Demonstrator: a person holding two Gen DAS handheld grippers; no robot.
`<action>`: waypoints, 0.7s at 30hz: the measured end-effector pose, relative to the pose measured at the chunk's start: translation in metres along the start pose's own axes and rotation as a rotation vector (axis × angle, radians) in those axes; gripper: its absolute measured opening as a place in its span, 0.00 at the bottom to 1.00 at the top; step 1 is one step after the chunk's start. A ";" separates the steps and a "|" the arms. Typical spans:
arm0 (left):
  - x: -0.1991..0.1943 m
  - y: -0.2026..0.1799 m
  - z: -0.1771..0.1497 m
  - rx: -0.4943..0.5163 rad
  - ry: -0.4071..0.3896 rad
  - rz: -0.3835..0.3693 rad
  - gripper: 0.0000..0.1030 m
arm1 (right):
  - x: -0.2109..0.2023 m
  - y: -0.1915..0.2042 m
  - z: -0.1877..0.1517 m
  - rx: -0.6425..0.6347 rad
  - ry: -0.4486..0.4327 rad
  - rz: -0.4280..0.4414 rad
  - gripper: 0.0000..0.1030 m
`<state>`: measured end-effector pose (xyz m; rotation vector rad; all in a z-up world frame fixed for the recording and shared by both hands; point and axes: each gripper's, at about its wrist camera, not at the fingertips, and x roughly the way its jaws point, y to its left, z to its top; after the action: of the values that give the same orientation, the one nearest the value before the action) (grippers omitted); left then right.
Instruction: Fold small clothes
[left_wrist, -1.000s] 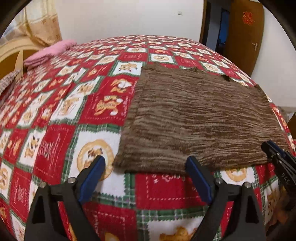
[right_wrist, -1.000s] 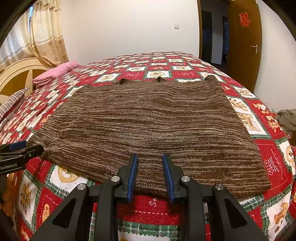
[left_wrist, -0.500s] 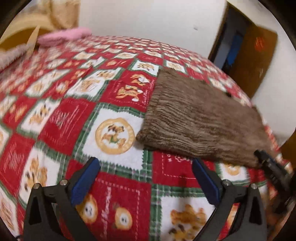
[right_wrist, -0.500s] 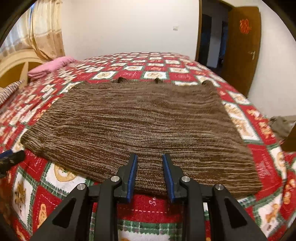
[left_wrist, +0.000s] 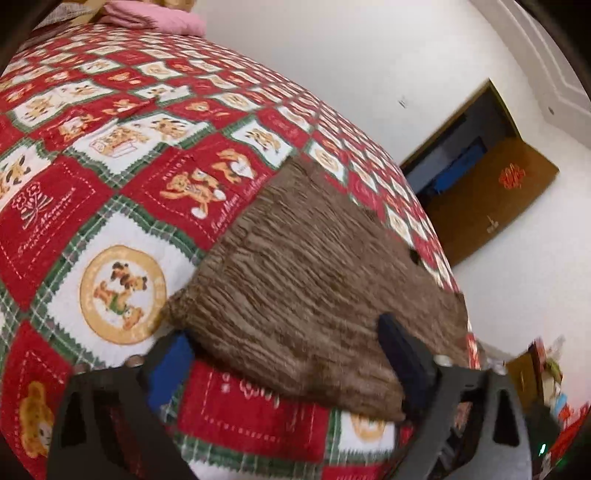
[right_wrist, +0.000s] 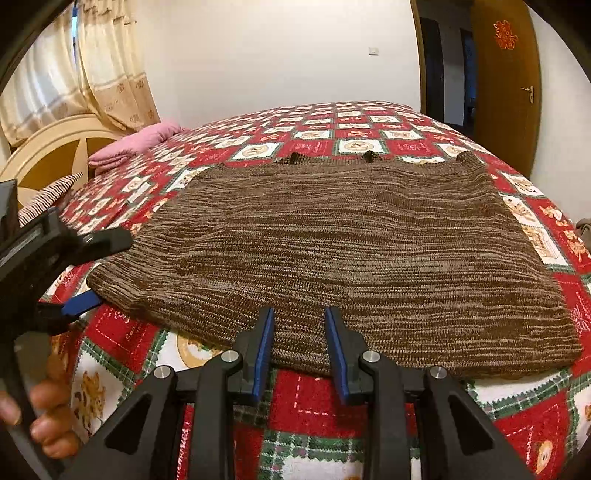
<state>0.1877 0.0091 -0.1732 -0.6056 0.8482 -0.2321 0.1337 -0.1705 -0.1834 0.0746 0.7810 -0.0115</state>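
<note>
Brown knit garment (right_wrist: 343, 243) lies flat on the bed's near edge, on a red patchwork quilt (right_wrist: 332, 136). My right gripper (right_wrist: 299, 343) sits at its near hem, jaws narrowly apart, holding nothing. My left gripper (left_wrist: 284, 354) — tilted, jaws wide — straddles the near left corner. Farther off, pink folded cloth (right_wrist: 136, 144).

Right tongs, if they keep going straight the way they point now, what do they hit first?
Most likely the near hem of the brown knitted garment lying flat on the red patchwork bedspread. The open right tongs point at that edge; depth is uncertain, but nothing else shows between.
</note>
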 end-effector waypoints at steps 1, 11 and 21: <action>0.001 0.002 0.001 -0.023 -0.007 0.003 0.80 | 0.000 0.002 -0.001 -0.005 -0.001 -0.005 0.29; 0.001 0.014 0.000 -0.066 -0.026 0.027 0.61 | 0.000 0.002 -0.003 -0.005 -0.008 -0.003 0.30; 0.001 0.008 0.010 0.003 0.005 0.017 0.05 | -0.002 0.000 -0.003 0.010 -0.010 0.015 0.30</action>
<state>0.1956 0.0192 -0.1733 -0.5944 0.8577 -0.2195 0.1304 -0.1708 -0.1845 0.0900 0.7699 -0.0022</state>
